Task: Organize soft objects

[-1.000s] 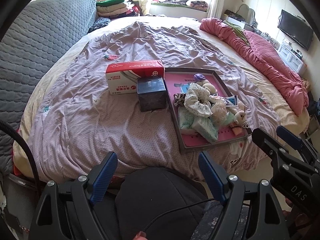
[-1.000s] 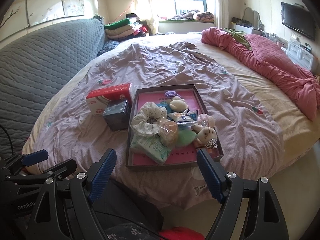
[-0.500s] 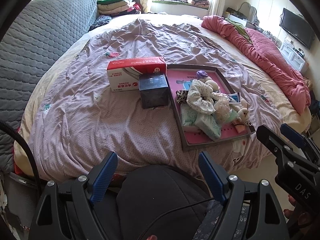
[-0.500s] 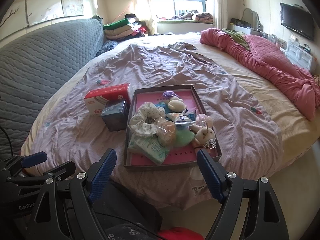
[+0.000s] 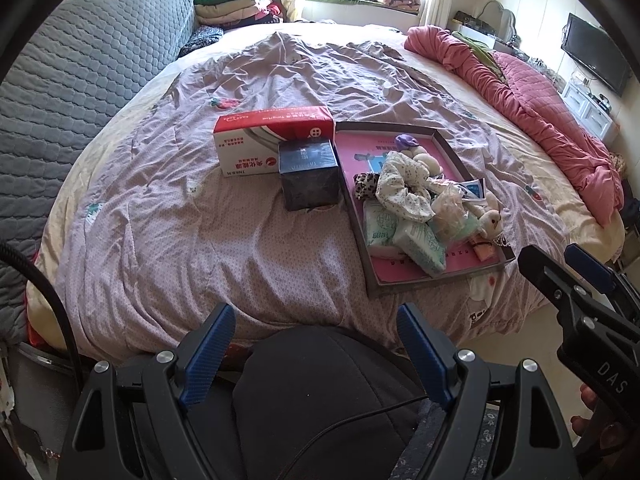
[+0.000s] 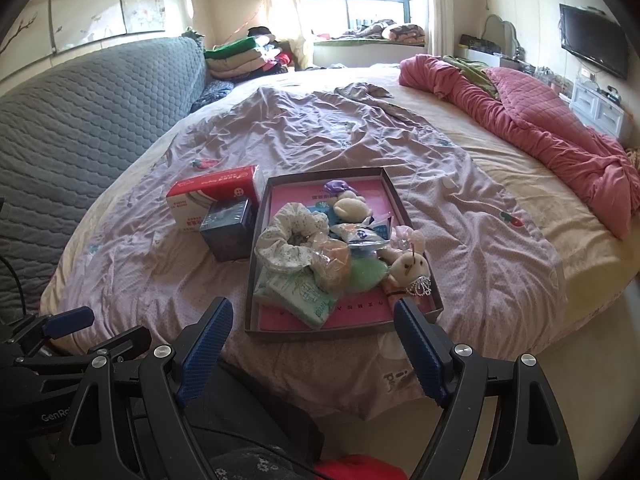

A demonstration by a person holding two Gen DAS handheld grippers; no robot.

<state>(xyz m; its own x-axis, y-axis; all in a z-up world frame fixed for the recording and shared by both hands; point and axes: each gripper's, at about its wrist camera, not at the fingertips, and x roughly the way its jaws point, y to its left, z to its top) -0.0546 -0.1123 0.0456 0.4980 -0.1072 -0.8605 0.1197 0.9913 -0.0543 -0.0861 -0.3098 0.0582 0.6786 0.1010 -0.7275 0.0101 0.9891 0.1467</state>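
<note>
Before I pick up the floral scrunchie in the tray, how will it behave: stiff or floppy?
The floral scrunchie is gathered, ruffled fabric, so it will probably flop and squash between the pads. It looks light. It lies against a crinkly plastic packet, which might shift with it.

From my seat, the tray (image 6: 280,330) hides much of its pink floor under the heap, and the tissue packs (image 6: 304,294) lie half buried beneath the floral scrunchie (image 6: 294,246). The dark box (image 5: 309,174) covers one end of the red-and-white carton (image 5: 256,142). The carton's print is too small to read.
</note>
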